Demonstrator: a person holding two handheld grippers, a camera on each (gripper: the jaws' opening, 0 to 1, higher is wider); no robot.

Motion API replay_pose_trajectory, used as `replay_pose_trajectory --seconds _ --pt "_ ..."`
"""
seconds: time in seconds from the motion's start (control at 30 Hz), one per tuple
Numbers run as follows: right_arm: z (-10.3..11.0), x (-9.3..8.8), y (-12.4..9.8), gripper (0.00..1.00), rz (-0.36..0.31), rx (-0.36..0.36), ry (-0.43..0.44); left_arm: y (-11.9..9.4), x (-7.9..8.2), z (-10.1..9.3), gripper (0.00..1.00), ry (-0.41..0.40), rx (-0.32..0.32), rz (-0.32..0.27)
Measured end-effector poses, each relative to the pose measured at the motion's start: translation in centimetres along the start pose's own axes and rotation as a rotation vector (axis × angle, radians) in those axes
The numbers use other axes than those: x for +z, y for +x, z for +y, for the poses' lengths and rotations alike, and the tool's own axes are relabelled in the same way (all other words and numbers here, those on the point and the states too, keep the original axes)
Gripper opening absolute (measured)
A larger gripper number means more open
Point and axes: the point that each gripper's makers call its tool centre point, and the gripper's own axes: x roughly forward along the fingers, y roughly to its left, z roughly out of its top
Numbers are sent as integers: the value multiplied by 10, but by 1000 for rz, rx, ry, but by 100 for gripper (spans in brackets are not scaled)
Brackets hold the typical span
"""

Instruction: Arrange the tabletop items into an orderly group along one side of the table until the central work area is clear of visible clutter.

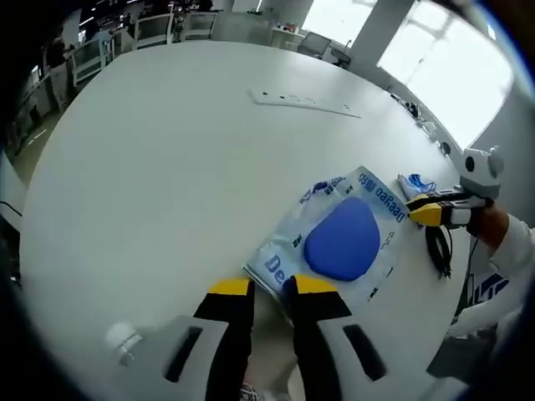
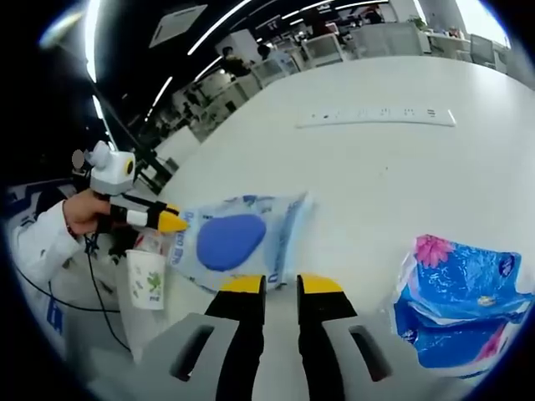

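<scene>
A: Item one, nearest in the left gripper view?

B: The left gripper [image 1: 273, 286], black jaws with yellow tips, closed on the near edge of a clear plastic packet with blue print and a big blue oval [image 1: 341, 236]. The packet lies flat on the round white table [image 1: 167, 167], towards its right edge in this view.

A: And beside the jaws?

B: A small white cap-like object [image 1: 124, 339] on the table, low left (too small to identify).

A: Further out?

B: The right gripper [image 1: 428, 211], entering from the right, its yellow tip at the far end of the same packet; a hand [image 1: 489, 224] in a white sleeve holds it. Just behind it lies a small blue-and-white wrapped pack [image 1: 415, 183]. Farthest, a long white power strip [image 1: 305, 103] flat on the table.

A: Now the right gripper view, same order.

B: The right gripper's [image 2: 280, 286] yellow-tipped jaws stand slightly apart at the packet's [image 2: 234, 238] near edge; whether they pinch the plastic I cannot tell. Low right, the blue floral soft pack of tissues [image 2: 456, 305] rests on the table [image 2: 393, 184], well apart from the packet.

A: To the left?

B: A white paper cup with green print [image 2: 147, 278], upright at the table's edge just beside the packet's far corner. The left gripper [image 2: 170, 219] meets the packet there, held by a hand [image 2: 81, 211].

A: Last entry?

B: The power strip [image 2: 376, 116], far across the table (office desks behind it).
</scene>
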Motion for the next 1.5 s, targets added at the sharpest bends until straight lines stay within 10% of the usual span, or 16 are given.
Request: replay_pose_trajectory --seconds 1.5 --pt "-2 1 -16 0 -7 -26 -8 7 14 -18 0 -44 -89 -61"
